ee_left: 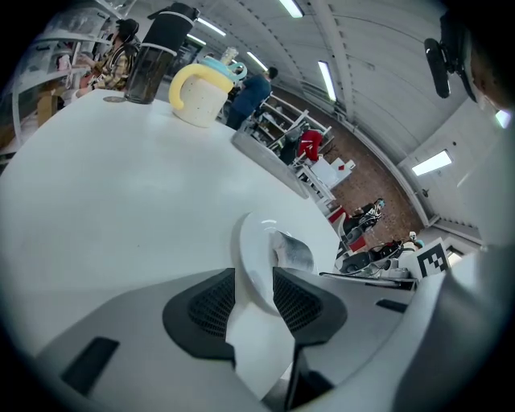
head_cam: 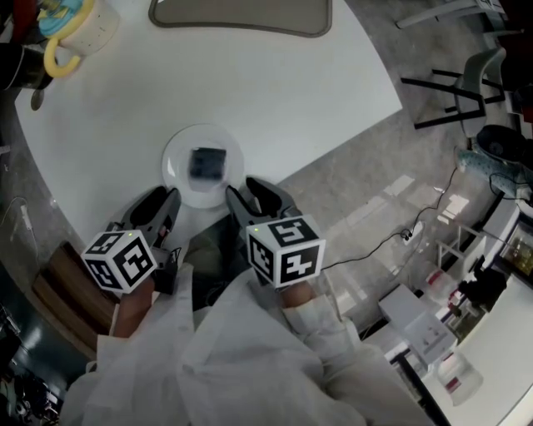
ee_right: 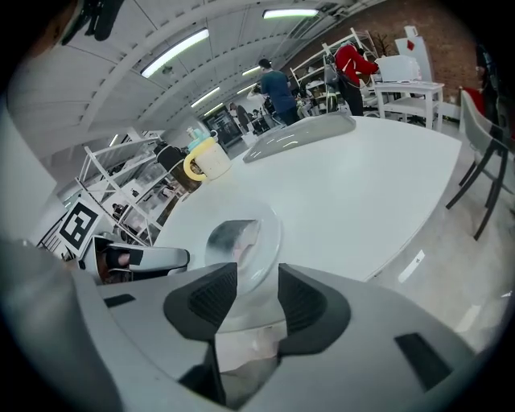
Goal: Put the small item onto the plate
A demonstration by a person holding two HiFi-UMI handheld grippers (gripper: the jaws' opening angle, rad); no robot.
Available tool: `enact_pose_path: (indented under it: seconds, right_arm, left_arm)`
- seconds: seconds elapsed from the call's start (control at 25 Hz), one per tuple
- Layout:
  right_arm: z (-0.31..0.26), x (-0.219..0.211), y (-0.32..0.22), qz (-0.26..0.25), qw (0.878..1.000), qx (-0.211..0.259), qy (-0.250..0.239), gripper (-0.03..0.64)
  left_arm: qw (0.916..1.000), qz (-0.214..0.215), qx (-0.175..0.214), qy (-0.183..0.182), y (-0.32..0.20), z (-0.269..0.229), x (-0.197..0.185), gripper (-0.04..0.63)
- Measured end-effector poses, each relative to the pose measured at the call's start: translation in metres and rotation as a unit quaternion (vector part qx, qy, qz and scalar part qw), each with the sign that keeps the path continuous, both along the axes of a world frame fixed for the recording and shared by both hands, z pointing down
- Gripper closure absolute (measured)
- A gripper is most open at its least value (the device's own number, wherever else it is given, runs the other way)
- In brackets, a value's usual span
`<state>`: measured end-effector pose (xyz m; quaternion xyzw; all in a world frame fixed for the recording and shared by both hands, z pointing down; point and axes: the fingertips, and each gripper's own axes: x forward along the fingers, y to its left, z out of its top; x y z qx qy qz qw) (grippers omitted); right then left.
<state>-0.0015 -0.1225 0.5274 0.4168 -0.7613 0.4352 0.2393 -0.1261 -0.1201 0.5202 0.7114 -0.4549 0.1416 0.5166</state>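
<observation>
Nearest the person, the left gripper [head_cam: 156, 204] and right gripper [head_cam: 250, 193] sit at the near rim of the plate [head_cam: 175, 158], one on each side. Both have their jaws spread and released, with only that rim showing in the gaps. The small item [head_cam: 207, 163], dark and squarish, lies on the plate's middle. Beyond the plate stretches the white table [head_cam: 316, 83], with a yellow-handled mug [head_cam: 79, 33] at its far left.

White table [head_cam: 275, 91]: plate [head_cam: 176, 171], mug [head_cam: 87, 29], tray [head_cam: 241, 15]

left gripper [head_cam: 161, 202] and right gripper [head_cam: 250, 194] angle downward side by side, fingers [ee_left: 211, 307] spread wide, clamping nothing.
</observation>
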Motion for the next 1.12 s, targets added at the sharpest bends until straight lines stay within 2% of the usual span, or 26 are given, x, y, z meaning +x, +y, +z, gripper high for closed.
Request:
enact_pose_path:
  seconds: [0.12,0.48,0.8,0.92,1.0,1.12]
  right_arm:
    - [0.000,-0.001,-0.001,-0.005,1.000,-0.003,0.003,0.469]
    - [-0.002,0.003,0.000,0.008,1.000,-0.015,-0.003,0.471]
    - [-0.002,-0.001,-0.005,0.012,1.000,-0.019,-0.013,0.471]
    - [0.000,0.000,-0.007,0.024,1.000,-0.008,-0.004,0.477]
    - [0.002,0.001,-0.008,0.024,1.000,0.006,0.013,0.509]
    - [0.004,0.001,-0.008,0.028,0.999,0.020,0.026,0.509]
  left_arm:
    - [1.0000,0.001,0.000,0.008,-0.002,-0.001,0.002,0.465]
    - [0.9998,0.015,-0.006,-0.007,-0.001,-0.002,0.011,0.465]
    - [0.9999,0.005,0.002,-0.016,-0.005,-0.001,0.009,0.466]
    - [0.9999,-0.004,0.002,-0.011,-0.007,0.000,0.007,0.467]
    - [0.9999,-0.011,0.001,-0.008,-0.008,0.001,0.006,0.468]
    - [0.9997,-0.004,0.008,-0.022,-0.008,0.003,0.006,0.470]
